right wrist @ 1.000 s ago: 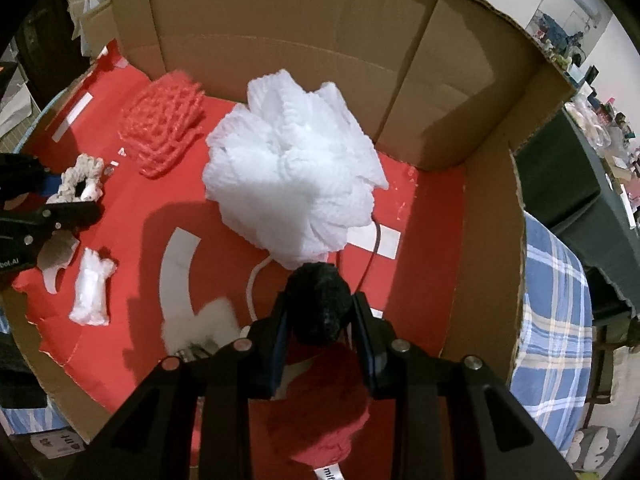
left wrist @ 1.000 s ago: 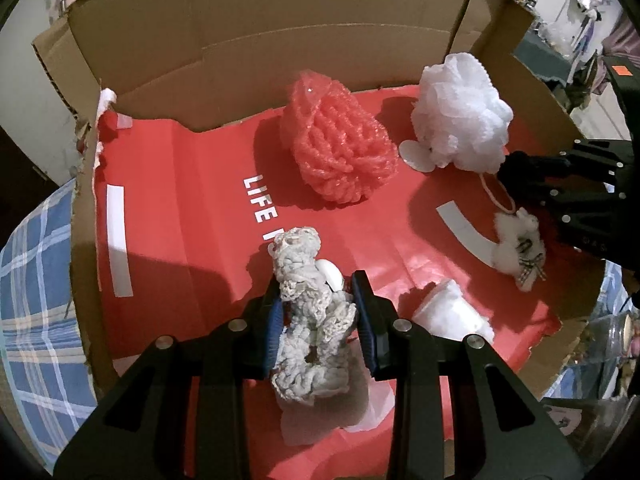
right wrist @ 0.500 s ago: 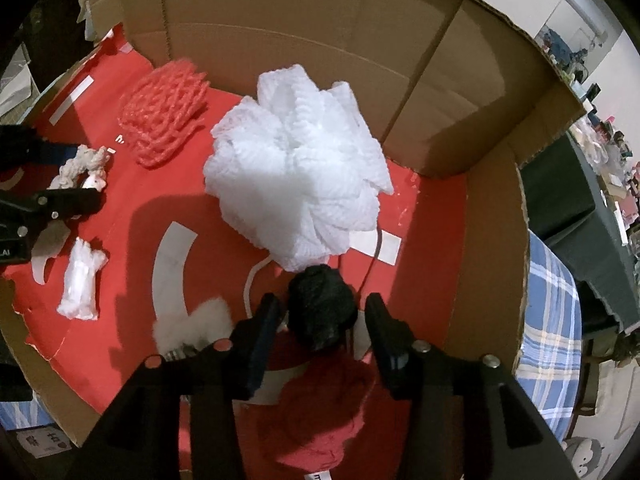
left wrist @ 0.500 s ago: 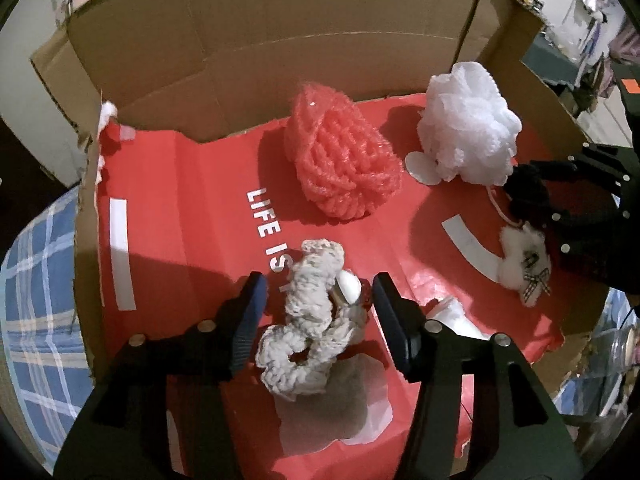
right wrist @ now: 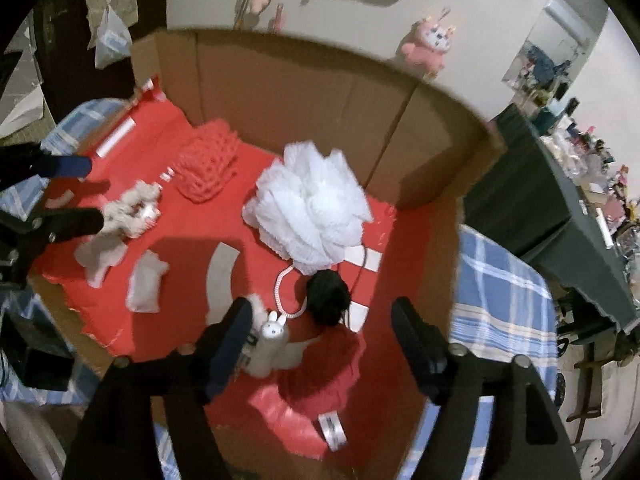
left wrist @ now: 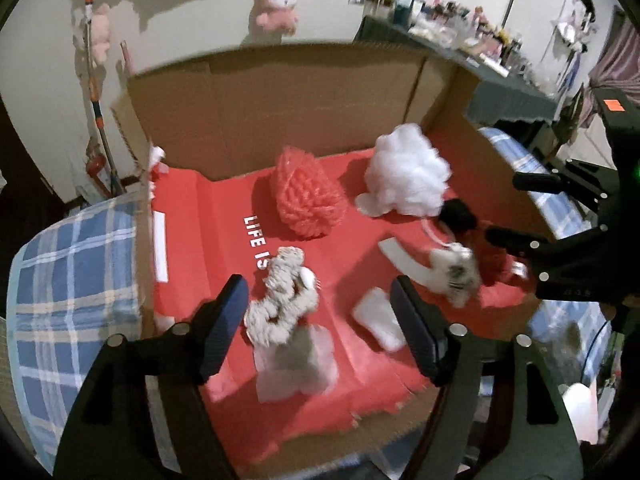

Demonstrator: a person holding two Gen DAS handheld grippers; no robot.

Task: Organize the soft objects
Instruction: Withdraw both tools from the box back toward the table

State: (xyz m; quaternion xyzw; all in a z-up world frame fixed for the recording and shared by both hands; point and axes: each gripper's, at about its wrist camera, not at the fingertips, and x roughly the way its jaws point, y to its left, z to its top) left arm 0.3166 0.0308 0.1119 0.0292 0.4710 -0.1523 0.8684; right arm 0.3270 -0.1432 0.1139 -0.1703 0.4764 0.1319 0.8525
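Note:
A cardboard box [left wrist: 300, 112] lined in red holds the soft things. My left gripper [left wrist: 318, 300] hangs above a cream crocheted scrunchie [left wrist: 280, 304], which lies loose on the lining; the jaws are opening and touch nothing. My right gripper [right wrist: 322, 312] is opening too, over a black pompom [right wrist: 328, 296] that rests on the floor beside a white mesh pouf [right wrist: 312, 212]. A coral mesh pouf [left wrist: 306, 200] sits at the back. A fluffy white bunny toy [right wrist: 268, 336] and a small white pad [left wrist: 378, 318] lie near the front.
A red cloth [right wrist: 320, 372] with a label lies at the box's front edge. Blue plaid fabric [left wrist: 68, 280] surrounds the box. A dark, cluttered table [right wrist: 560, 200] stands to the right. A pink plush [left wrist: 278, 10] hangs on the wall behind, and a mop pole [left wrist: 100, 120] leans at left.
Both grippers opened and rose. The left let go of the cream scrunchie and the right let go of the black pompom; both things now lie on the red lining.

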